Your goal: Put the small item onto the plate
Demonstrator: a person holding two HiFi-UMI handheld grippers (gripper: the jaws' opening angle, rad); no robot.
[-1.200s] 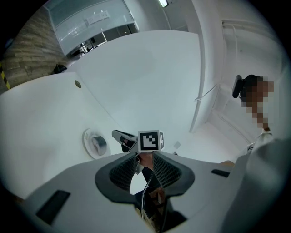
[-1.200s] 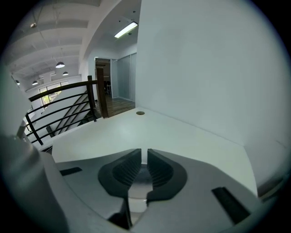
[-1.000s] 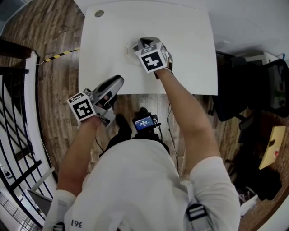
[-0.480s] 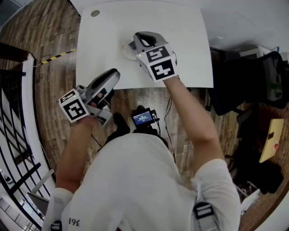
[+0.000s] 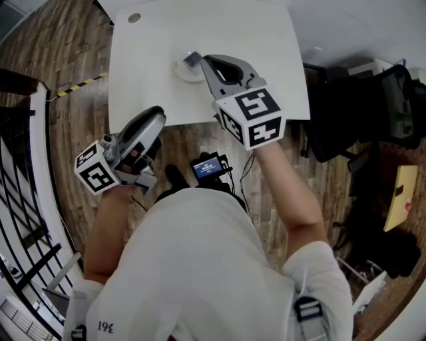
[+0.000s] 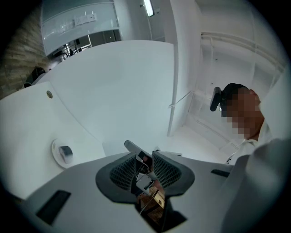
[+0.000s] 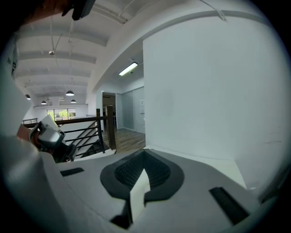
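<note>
- The white table (image 5: pixel 266 60) fills the upper part of the head view. Its near edge runs just beyond the left gripper's tip, and a small round grommet (image 5: pixel 134 18) sits near its far left corner.
- The person in a white shirt (image 5: pixel 200 266) stands on the wooden floor (image 5: pixel 60 53) at the table's near edge, both arms reaching forward. A small device with a lit screen (image 5: pixel 208 166) shows just below the table edge, between the arms.
- The right gripper (image 5: pixel 205 63) hangs over the table with its marker cube (image 5: pixel 256 116) nearest the camera. In the head view its tip lies just beside the plate. In its own view the right gripper's (image 7: pixel 144 154) jaws are pressed together with nothing between them, and they face a white wall.
- The left gripper (image 5: pixel 156 116) is off the table on the near left, its tip at the table's edge. Its own view (image 6: pixel 145 154) shows the jaws narrowly apart and gripping nothing, with only floor clutter seen through the gap.
- The plate (image 5: pixel 181 72) is small, round and white. It rests on the table's left half; the left gripper view shows the plate (image 6: pixel 54 152) well beyond the jaws.
- The small item (image 5: pixel 192 58) is a grey piece lying on the plate, free of both grippers (image 6: pixel 66 154).
</note>
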